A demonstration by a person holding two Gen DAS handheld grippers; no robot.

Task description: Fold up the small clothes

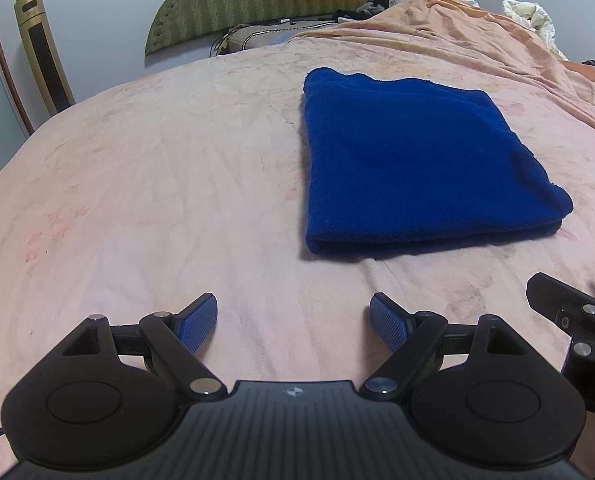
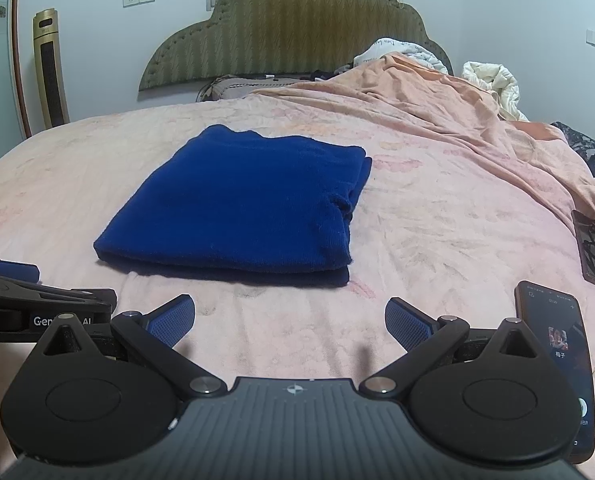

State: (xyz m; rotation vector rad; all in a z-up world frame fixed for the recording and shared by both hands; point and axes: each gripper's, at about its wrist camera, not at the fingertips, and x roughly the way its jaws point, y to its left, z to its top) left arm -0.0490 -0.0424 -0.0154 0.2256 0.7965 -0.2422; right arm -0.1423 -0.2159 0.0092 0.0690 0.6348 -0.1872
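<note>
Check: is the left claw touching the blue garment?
Apart. The left wrist view shows bare pink sheet between the open left claw and the folded blue garment.

The right gripper (image 2: 290, 322) hangs over the pink bed (image 2: 437, 208), its blue pads spread wide with only the sheet between them. Beyond it lies a folded blue garment (image 2: 237, 204), flat and apart from the pads. The left gripper (image 2: 13, 276) shows at the left edge. A phone (image 2: 553, 340), screen lit, lies just right of the right finger. A green headboard (image 2: 289, 36) stands behind.
</note>
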